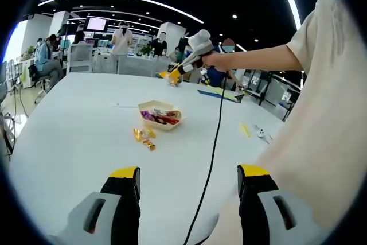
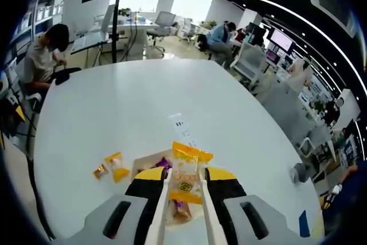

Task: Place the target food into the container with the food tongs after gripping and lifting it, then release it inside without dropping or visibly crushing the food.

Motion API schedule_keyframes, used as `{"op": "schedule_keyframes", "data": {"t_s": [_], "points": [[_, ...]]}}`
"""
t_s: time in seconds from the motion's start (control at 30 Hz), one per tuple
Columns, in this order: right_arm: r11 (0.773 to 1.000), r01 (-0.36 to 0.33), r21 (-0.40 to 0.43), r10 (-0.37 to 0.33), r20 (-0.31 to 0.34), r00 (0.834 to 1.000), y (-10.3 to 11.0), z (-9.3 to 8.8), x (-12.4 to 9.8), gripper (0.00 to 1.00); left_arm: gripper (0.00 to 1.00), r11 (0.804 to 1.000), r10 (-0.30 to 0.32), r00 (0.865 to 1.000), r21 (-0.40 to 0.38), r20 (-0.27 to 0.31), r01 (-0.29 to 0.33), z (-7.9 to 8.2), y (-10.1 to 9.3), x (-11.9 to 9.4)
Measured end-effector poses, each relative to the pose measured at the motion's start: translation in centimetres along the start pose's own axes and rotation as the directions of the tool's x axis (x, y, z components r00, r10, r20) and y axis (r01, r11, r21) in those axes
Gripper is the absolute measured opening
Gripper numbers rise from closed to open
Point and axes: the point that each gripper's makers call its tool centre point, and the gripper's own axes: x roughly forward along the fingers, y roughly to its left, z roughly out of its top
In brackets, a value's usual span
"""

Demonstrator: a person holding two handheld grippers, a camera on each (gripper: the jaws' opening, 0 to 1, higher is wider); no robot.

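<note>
Hanging pinched in the food tongs [image 2: 184, 199] right now: a small snack packet [image 2: 187, 179], yellow-orange top, clear lower half showing something pale inside, held up above the container [image 1: 161, 114] and not yet in it. Looking light and crinkly, slick film with a soft, crushable filling, so calling for a gentle squeeze on the flat sealed edge or mid-body rather than hard across the contents. Riding between the right gripper [image 2: 184, 196] jaws, those tongs, with the jaws drawn in tight around both tong arms, and the tong tips closing on the packet's sides. In the left gripper view, seeing that same gripper raised high over the far side of the table [image 1: 69, 142], cable trailing down. Sitting below it, the shallow tray-like container already carrying several purple and red wrappers. Lying just beside the container, two loose yellow packets [image 1: 143, 137]. Waiting low and near, the left gripper [image 1: 189, 185], jaws spread wide with nothing between them. Working at desks beyond the table, several people.
</note>
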Motion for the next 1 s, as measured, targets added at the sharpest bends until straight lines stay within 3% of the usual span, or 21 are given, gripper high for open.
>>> {"op": "schedule_keyframes", "data": {"t_s": [1.0], "points": [[1.0,0.013,-0.012,-0.013,-0.003,1.0,-0.4,-0.46,0.17,0.27,0.69,1.0,-0.003,1.0,-0.002,-0.005,0.003,-0.13,-0.02,0.19]]}}
